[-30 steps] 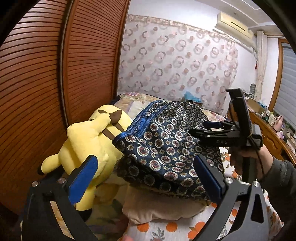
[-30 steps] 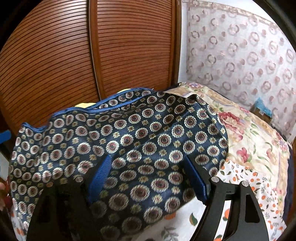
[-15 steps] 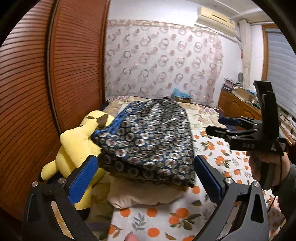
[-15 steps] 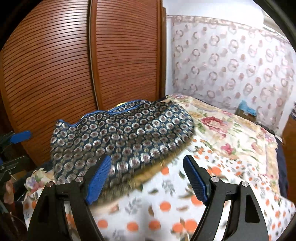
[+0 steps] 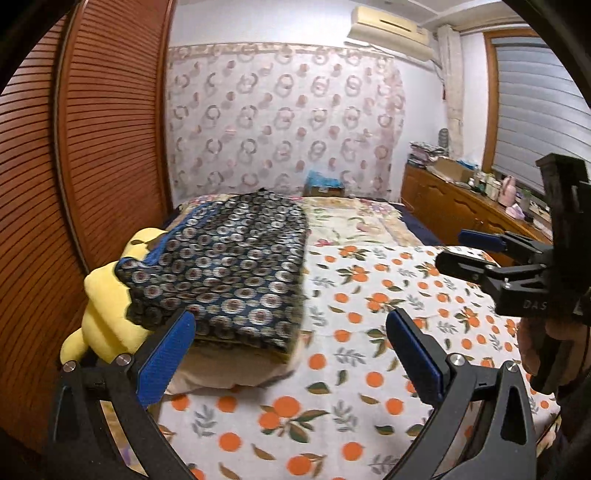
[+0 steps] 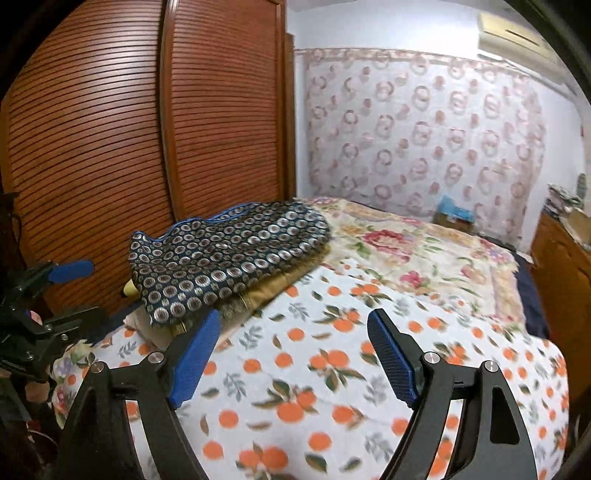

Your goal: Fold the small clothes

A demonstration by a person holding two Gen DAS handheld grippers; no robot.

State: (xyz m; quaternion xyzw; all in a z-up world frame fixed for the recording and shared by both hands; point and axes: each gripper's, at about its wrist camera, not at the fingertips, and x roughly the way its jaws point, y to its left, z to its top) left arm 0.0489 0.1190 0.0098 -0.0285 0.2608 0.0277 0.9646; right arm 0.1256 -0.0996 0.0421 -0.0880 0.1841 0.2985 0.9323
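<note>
Left gripper [image 5: 288, 354] and right gripper [image 6: 291, 354] are seen with jaws spread wide, nothing held, above the orange-print sheet [image 6: 332, 387]. The folded navy patterned garment [image 5: 236, 266] is laid farther back on a beige pillow [image 5: 221, 373], partly over the yellow plush toy [image 5: 107, 317].

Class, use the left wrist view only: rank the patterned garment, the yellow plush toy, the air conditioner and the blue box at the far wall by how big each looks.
1. Patterned garment
2. Yellow plush toy, partly covered by the garment
3. Air conditioner
4. Blue box

The toy sits nearer the camera than the air conditioner, so their order is unsure.
</note>
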